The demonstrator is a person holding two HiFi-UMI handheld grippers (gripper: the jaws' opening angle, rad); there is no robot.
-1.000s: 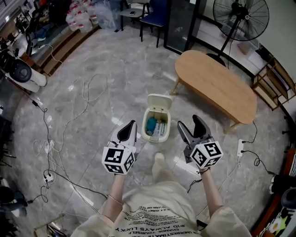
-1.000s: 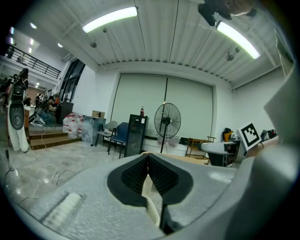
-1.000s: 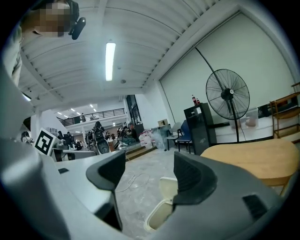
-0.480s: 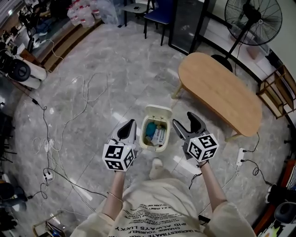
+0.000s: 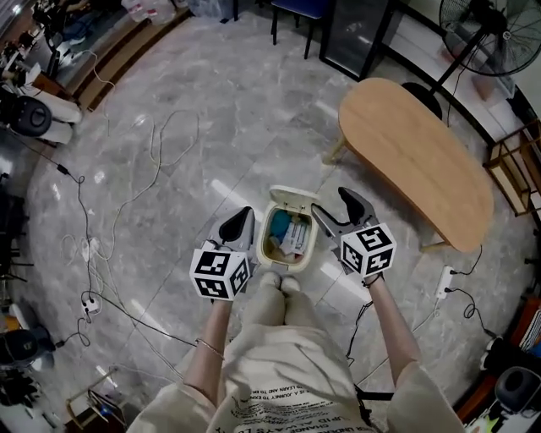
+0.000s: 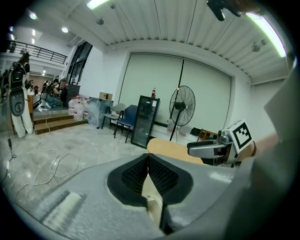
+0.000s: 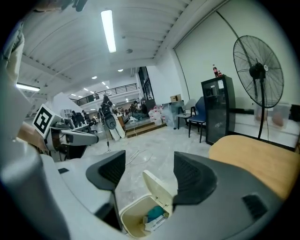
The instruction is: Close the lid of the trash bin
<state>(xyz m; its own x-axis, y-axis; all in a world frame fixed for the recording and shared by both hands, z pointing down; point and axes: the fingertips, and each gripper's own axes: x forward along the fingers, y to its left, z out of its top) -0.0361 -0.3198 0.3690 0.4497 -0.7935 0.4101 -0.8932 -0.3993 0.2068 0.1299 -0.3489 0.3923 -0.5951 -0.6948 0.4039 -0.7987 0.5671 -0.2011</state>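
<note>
A small cream trash bin (image 5: 272, 259) stands on the marble floor just in front of the person's feet, its lid (image 5: 294, 198) tipped up at the far side. Teal and white rubbish lies inside. My left gripper (image 5: 242, 216) hovers to the bin's left with its jaws shut and nothing between them. My right gripper (image 5: 332, 205) is open, to the right of the bin and beside the raised lid. In the right gripper view the bin (image 7: 136, 218) and its upright lid (image 7: 158, 188) show low between the spread jaws of the right gripper (image 7: 148, 168). The left gripper (image 6: 148, 172) points over the floor.
A light wooden oval table (image 5: 414, 156) stands to the right, behind the bin. Cables (image 5: 127, 203) trail over the floor at the left, and a power strip (image 5: 445, 282) lies at the right. A standing fan (image 5: 494, 19) and a dark cabinet (image 7: 219, 107) are at the back.
The person has stepped forward, so the bin now lies right at the feet between the two grippers. Both grippers have come closer to it; the right one now sits next to the lid.
</note>
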